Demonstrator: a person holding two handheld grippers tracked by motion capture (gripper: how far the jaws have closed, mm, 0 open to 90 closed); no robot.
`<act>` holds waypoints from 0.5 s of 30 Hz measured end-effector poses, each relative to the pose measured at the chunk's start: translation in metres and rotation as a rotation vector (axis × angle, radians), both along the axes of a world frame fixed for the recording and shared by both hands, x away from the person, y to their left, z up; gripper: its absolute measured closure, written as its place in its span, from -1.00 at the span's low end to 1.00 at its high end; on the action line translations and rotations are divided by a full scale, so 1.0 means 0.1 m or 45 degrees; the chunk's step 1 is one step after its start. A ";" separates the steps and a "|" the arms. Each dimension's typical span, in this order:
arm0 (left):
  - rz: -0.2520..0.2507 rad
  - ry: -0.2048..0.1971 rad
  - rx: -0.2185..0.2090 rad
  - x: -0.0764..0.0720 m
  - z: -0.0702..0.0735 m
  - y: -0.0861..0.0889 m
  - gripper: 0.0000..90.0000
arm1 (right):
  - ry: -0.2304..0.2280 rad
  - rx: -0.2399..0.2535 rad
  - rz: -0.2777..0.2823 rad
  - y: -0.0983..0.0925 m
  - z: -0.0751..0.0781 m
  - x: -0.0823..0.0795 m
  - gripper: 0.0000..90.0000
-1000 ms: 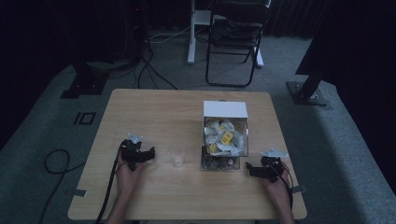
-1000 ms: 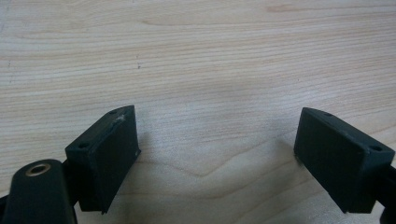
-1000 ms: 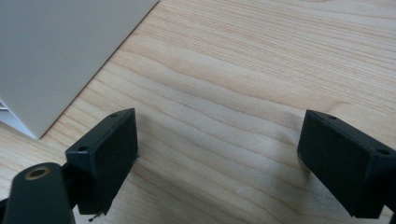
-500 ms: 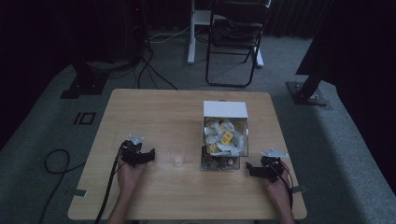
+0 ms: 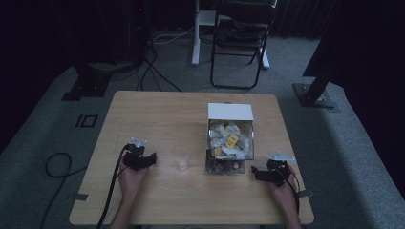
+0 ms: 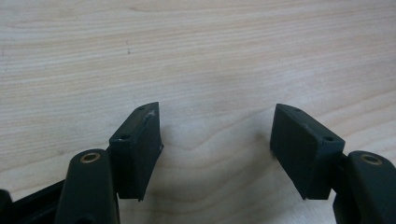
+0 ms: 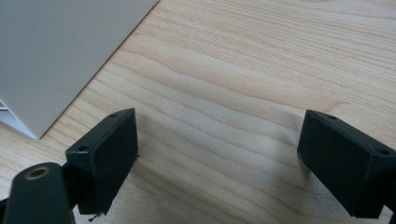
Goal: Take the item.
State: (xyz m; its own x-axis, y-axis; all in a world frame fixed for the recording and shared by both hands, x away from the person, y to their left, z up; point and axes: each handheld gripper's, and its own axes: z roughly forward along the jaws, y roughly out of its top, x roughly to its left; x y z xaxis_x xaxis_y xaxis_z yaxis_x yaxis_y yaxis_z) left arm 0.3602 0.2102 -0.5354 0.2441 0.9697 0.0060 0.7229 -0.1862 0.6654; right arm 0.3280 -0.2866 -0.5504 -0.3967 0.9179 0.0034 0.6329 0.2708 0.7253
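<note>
Pale wood grain spreads across the table (image 5: 157,114) where a person sits with a two-jaw gripper in each hand, both resting low on the near half of the top. The left gripper (image 5: 152,158) lies just left of a small clear cup (image 5: 181,159), its tips turned toward the cup but apart from it. In the left gripper view, the left gripper's (image 6: 215,135) jaws have just been closing, yet they stand well apart with nothing but bare wood between them. The right gripper (image 5: 255,171) sits near the table's right edge, its tips pointing toward a clear box (image 5: 229,143) heaped with white and yellow packets (image 5: 231,140); a white lid (image 5: 229,112) stands at the box's far end. In the right gripper view, the right gripper's (image 7: 218,154) jaws gape wide over empty tabletop, a pale grey side of the box (image 7: 56,51) showing at upper left. The cup stands upright between the left gripper and the box, just beside the box's near left corner. Beyond the table, a black folding chair (image 5: 239,38) stands on grey carpet, and a cable (image 5: 57,167) loops on the floor at left.
</note>
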 end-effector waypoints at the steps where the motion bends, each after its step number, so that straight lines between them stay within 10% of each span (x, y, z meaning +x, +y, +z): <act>1: -0.008 0.003 0.002 -0.01 0.00 0.00 -0.22 | 0.000 0.000 0.000 0.00 0.00 0.00 -0.73; 15: -0.099 -0.066 -0.015 -0.20 0.16 -0.12 -0.13 | 0.000 0.000 0.000 0.00 0.00 0.00 -0.73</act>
